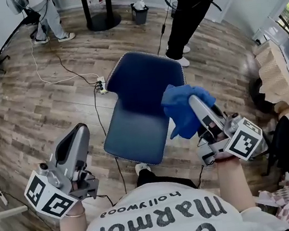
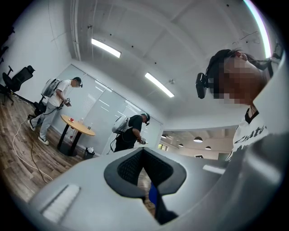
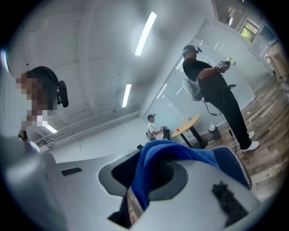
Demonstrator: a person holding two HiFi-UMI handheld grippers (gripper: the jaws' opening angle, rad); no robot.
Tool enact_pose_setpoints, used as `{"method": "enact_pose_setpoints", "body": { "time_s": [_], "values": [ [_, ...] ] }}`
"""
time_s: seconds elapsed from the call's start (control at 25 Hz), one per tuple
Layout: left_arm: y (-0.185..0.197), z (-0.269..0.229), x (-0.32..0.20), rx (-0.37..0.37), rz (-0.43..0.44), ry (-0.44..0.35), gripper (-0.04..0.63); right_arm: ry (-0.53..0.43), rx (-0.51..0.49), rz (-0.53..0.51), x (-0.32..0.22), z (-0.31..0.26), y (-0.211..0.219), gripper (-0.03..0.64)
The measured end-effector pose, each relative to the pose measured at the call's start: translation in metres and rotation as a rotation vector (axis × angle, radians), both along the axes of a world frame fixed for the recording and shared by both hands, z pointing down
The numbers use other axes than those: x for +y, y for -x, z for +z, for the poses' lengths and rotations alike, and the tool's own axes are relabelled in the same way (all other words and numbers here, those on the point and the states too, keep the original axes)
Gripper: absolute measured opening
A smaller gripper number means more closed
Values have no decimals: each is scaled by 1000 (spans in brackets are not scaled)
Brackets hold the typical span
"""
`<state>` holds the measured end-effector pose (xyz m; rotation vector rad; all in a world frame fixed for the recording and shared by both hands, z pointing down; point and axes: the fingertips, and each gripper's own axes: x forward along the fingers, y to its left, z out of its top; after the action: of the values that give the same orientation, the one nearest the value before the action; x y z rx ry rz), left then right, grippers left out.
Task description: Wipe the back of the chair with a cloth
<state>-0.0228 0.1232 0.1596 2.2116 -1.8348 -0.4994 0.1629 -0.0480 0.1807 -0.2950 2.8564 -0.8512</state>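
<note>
The left gripper [image 1: 79, 129] is held left of the chair, over the wood floor [image 1: 24, 123]; its jaws are brought together, and nothing is caught between them; the dark blue chair [image 1: 135, 108] is seen in the middle, between the two grippers; the blue cloth [image 1: 181, 107] is clamped in the jaws of the right gripper [image 1: 194, 100] and is held at the right edge of the chair; whether it touches the chair cannot be told; a person in black [image 1: 193, 0] is seen farther back, at the right.
</note>
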Motion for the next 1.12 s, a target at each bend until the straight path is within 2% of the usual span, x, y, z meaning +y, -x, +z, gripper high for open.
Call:
{"method": "enact_pose_setpoints", "body": {
  "time_s": [0.2, 0.48, 0.8, 1.0, 1.12],
  "values": [
    [8, -5, -29, -8, -32, -8, 7, -29, -9, -43, -29, -8, 16, 61],
    [24, -13, -57, -8, -139, -24, 6, -69, -51, -60, -76, -15, 44, 61],
    [29, -3, -62, 4, -128, 25, 6, -85, -28, -74, -83, -2, 75, 61],
    [43, 2, -65, -16, -91, 25, 6, -103, -17, -66, -79, 7, 95, 62],
    [62, 1, -68, -19, -57, -5, 6, -96, -21, -50, -78, 7, 110, 61]
  ]
}}
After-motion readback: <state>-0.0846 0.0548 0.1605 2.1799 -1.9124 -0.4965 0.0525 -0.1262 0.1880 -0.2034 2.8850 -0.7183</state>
